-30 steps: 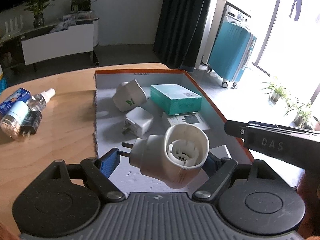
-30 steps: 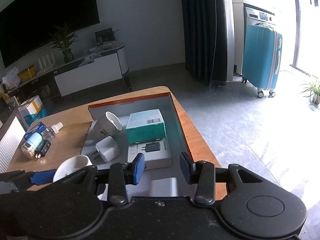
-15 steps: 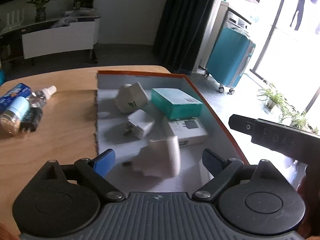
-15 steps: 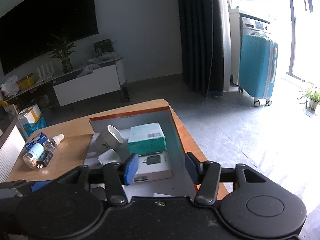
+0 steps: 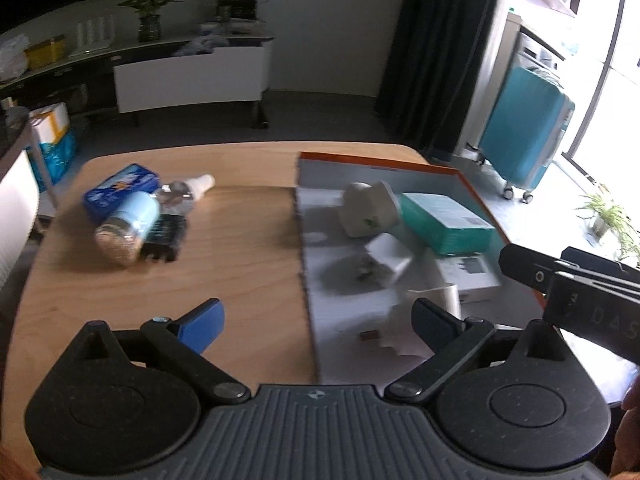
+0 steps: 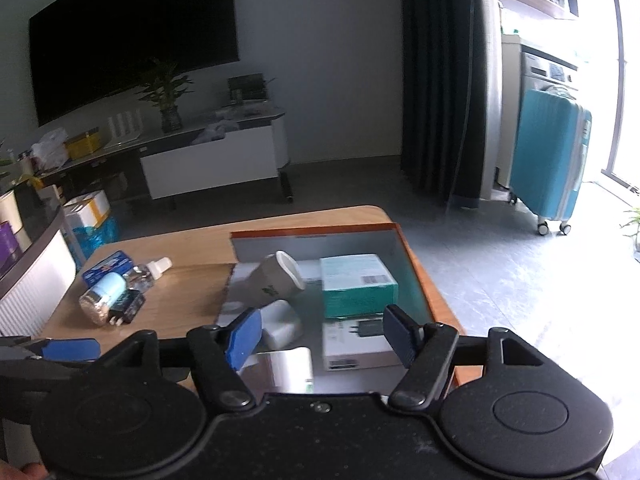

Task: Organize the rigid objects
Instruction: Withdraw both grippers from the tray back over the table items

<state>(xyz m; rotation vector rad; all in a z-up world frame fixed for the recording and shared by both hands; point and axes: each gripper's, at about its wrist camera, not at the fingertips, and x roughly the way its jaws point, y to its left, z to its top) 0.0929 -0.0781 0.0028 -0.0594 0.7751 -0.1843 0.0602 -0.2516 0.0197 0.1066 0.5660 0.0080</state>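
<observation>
While the round wooden table (image 6: 192, 300) stands in a living room with a dark screen (image 6: 132, 36) on the wall and a teal suitcase (image 6: 550, 156) by the window, an orange-edged box (image 6: 416, 276) lies on its right part. Inside the box are a teal carton (image 6: 356, 284), white plugs (image 6: 280, 276) and a white carton (image 6: 352, 348). Left of the box lie a bottle (image 5: 128, 228) and a blue pack (image 5: 120, 192). The left gripper (image 5: 316, 320) is wide apart and holds nothing. The right gripper (image 6: 320, 336) is also spread, empty, above the box.
</observation>
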